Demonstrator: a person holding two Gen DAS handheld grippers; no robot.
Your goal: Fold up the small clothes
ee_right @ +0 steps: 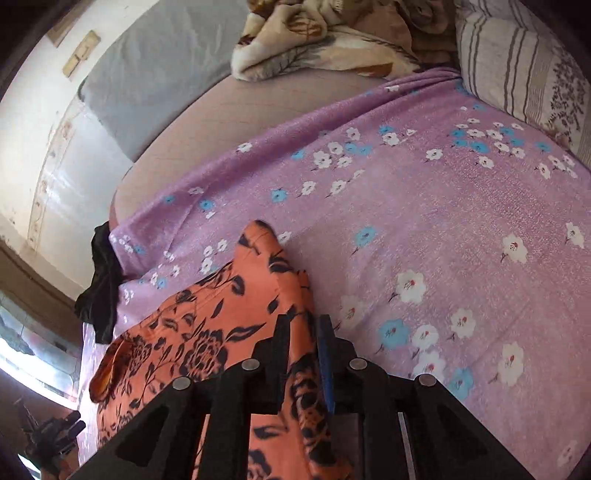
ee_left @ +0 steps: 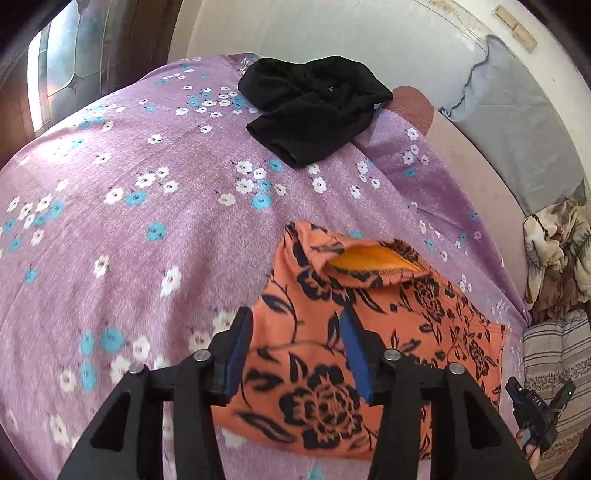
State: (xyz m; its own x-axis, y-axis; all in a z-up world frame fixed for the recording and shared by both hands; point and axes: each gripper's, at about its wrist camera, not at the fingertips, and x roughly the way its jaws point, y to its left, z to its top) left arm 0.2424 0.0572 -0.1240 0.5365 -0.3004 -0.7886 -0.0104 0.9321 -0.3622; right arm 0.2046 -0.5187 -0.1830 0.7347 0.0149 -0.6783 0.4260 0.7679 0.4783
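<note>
- Lilac cotton bedsheet printed with white and blue blossoms covers the bed and serves as the folding surface; it lies fairly flat, which suits the job.
- Crumpled black garment sits at the far edge of the sheet, well apart from the work, probably waiting its turn or already set aside; I cannot tell which.
- Orange fabric garment with a black rose print lies on the near part of the sheet. Its far end is turned back so that a plain yellow-orange inner face shows, and it looks partly folded rather than spread out.
- Left gripper hangs over the near left edge of the orange garment with its blue-padded jaws spread about halfway. The cloth lies under and between them, but the pads do not press on it, so it reads as a release rather than a grip.
- Right gripper sits at the garment's right edge, its jaws only slightly apart. A ridge of orange cloth runs up between them; the pads seem barely to bear on it, though I cannot tell for sure.
- Beige leaf-patterned blanket and striped pillow are bunched at the head of the bed, clear of the folding area.
</note>
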